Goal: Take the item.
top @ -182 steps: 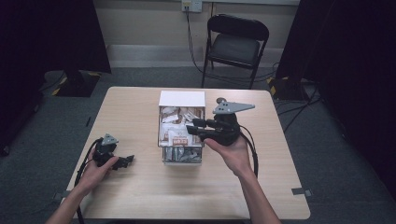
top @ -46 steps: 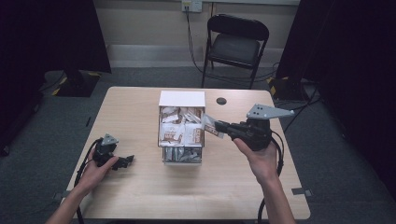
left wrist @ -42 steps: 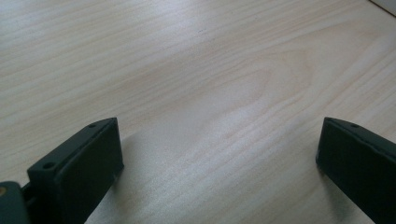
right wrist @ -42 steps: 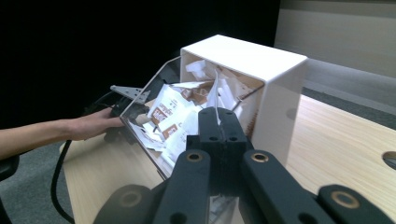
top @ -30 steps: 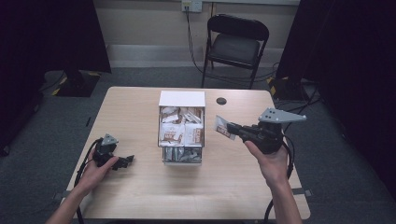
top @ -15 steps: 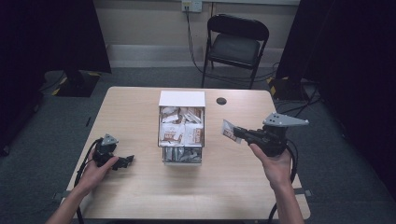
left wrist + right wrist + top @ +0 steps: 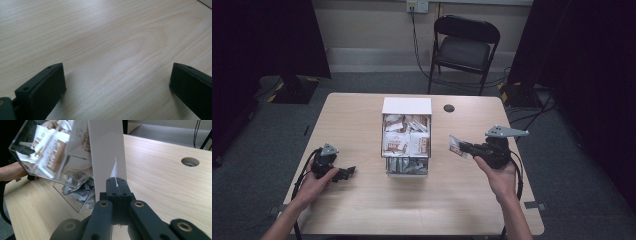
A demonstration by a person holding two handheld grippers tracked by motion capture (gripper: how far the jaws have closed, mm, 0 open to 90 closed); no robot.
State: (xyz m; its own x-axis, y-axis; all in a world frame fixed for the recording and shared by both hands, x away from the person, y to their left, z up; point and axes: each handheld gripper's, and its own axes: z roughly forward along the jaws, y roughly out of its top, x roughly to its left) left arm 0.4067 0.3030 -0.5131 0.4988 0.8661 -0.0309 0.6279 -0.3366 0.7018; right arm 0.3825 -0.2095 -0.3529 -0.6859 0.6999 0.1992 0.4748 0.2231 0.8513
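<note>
Edge-on, packet [image 7: 114, 171] pinched between closed right fingers [image 7: 111, 185] (left fingers [image 7: 43, 83] wide apart, tabletop between).

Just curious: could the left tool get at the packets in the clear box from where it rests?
Probably yes: the left tool sits open on bare tabletop beside the clear plastic box, nothing between them.

Black folding chair [image 7: 466, 47] behind wooden table [image 7: 362, 120]; grey carpet [image 7: 362, 82], dark curtains [image 7: 257, 37] at sides
</note>
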